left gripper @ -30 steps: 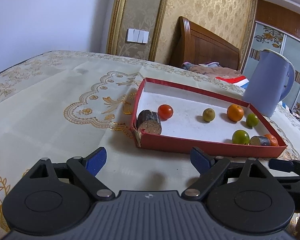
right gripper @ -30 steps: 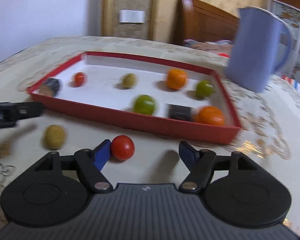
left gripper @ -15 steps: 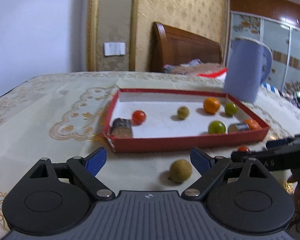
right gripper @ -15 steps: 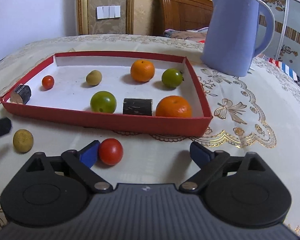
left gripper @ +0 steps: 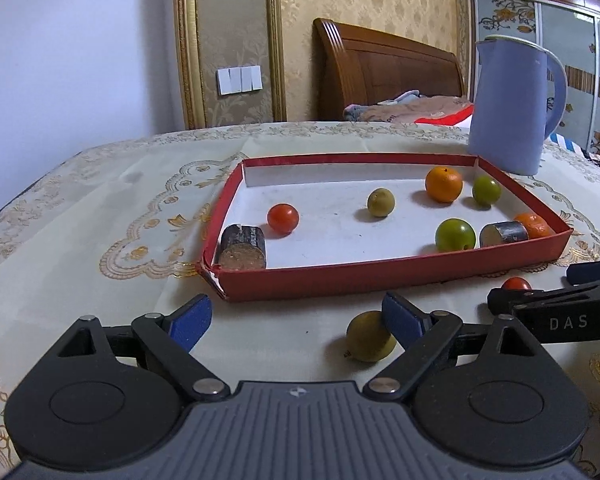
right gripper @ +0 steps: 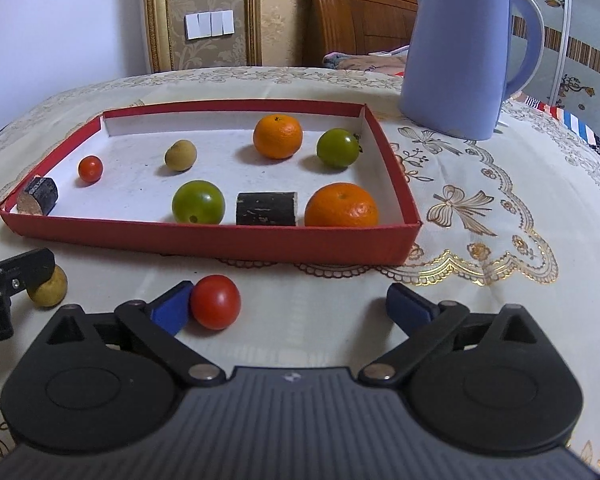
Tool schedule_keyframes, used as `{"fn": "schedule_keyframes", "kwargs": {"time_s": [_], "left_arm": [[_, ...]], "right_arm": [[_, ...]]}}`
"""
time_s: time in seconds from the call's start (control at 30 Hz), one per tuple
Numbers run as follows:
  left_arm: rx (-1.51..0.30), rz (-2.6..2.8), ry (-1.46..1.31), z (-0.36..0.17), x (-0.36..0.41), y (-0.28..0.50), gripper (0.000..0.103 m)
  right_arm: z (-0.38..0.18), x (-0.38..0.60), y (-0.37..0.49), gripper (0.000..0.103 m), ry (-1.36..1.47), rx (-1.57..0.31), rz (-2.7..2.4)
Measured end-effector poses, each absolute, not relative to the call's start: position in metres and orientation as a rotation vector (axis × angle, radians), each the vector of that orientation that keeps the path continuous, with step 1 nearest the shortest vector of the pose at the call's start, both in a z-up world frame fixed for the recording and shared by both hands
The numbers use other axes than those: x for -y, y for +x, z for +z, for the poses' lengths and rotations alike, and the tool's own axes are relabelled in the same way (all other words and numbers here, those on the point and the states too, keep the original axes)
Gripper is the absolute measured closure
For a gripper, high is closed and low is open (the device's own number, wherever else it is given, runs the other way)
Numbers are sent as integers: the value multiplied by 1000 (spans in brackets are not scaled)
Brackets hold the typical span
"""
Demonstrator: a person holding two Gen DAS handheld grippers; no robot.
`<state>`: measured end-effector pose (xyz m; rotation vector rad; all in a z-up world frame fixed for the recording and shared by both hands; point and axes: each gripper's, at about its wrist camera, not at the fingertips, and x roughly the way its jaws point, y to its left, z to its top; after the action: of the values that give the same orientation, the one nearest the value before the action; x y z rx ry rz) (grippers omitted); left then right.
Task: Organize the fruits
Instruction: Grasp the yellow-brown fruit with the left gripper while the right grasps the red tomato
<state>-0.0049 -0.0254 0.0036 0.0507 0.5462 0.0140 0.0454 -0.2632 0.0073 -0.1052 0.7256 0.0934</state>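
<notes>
- Right gripper [right gripper: 288, 304]: jaws opening, nearly full spread; the red tomato [right gripper: 215, 301] lies between them on the tablecloth [right gripper: 480, 280], touching or just beside the left pad, well clear of the right. Not pinched.
- Left gripper [left gripper: 298, 322]: spread wide, nothing pinched; the yellow-brown fruit [left gripper: 370, 338] sits at its right pad, partly hidden behind it.
- Both loose fruits lie just in front of the red tray's [left gripper: 380, 276] near wall; the tray already holds oranges, green fruit and a tomato.
- Judgement: each gripper must centre sideways before closing.
- Readable writing: "DAS" on the right gripper's side, left wrist view.
</notes>
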Motion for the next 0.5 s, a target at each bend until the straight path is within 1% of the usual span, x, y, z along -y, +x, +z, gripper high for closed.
{"fn": "schedule_keyframes", "kwargs": {"time_s": [0.07,0.2,0.5], "left_arm": [[-548,1,48,3,24,-7,10],[-583,-51,20,1,20,-7,10],[-579,-39,35,1,26,-4,10]], "right_arm": [[7,263,46,0,-102,-731,88],[7,263,46,0,-103,-730,88],[7,263,46,0,-103,-730,88]]}}
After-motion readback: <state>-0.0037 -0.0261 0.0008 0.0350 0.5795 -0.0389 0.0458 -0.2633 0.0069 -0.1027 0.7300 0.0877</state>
